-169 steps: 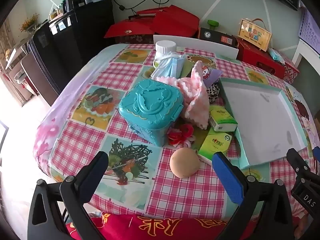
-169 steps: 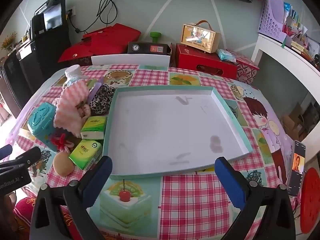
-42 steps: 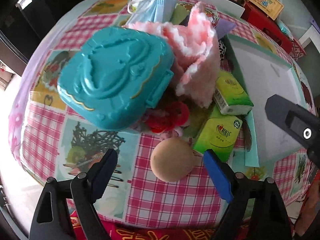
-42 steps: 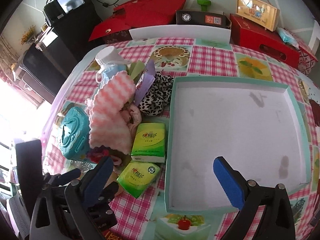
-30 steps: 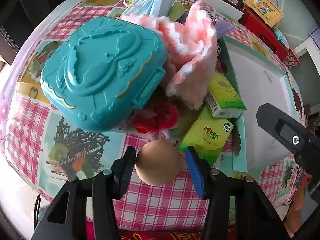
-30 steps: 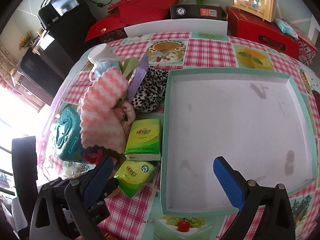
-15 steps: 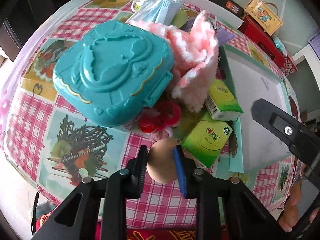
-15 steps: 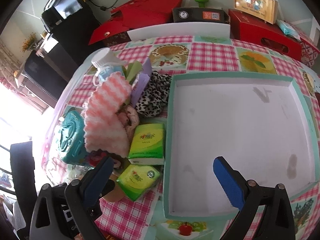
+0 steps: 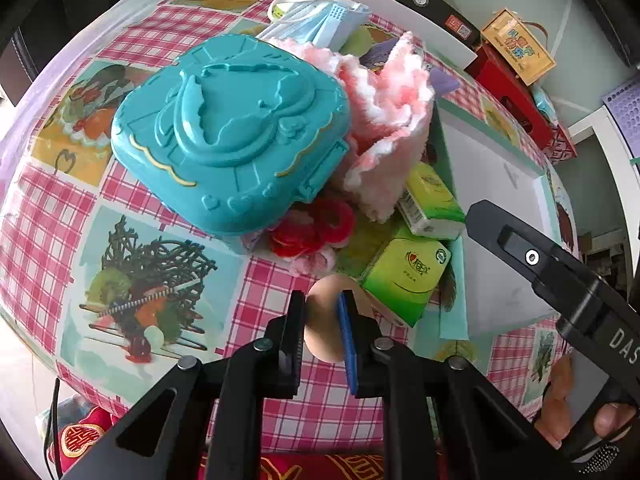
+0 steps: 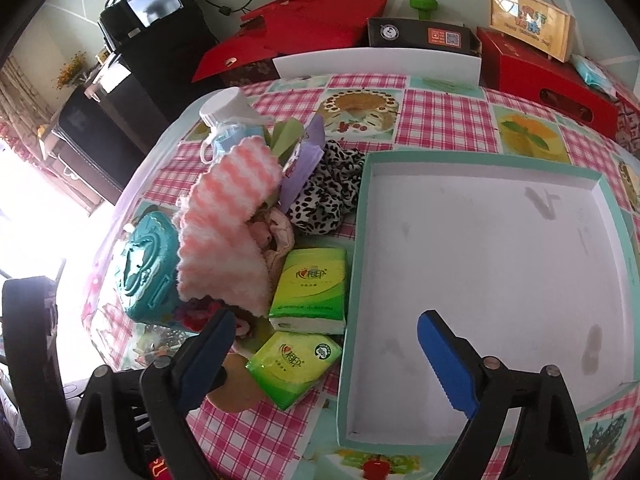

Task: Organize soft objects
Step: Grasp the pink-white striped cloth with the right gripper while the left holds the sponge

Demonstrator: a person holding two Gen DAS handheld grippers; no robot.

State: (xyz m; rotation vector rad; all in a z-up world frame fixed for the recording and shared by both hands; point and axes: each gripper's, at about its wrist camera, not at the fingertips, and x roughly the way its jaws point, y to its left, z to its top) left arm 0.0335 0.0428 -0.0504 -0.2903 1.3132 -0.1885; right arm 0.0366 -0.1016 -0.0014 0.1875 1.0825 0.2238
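- Left claw (image 9: 323, 320): jaws closing, pads pressed on both sides of the tan sponge ball (image 9: 325, 330), which is squeezed narrow between them.
- Sponge ball: at the near edge of the bench (image 9: 168, 216), just beside a green tissue pack (image 9: 404, 276).
- Right claw (image 10: 320, 356): jaws wide apart, closing slightly, nothing between them; it hangs over the near left corner of the white tray (image 10: 480, 248).

Left gripper (image 9: 323, 312): black plastic frame, silver rivets, one blue ribbed pad. Right gripper (image 10: 322, 334): same black build, blue pads, white "DAS" lettering on body.
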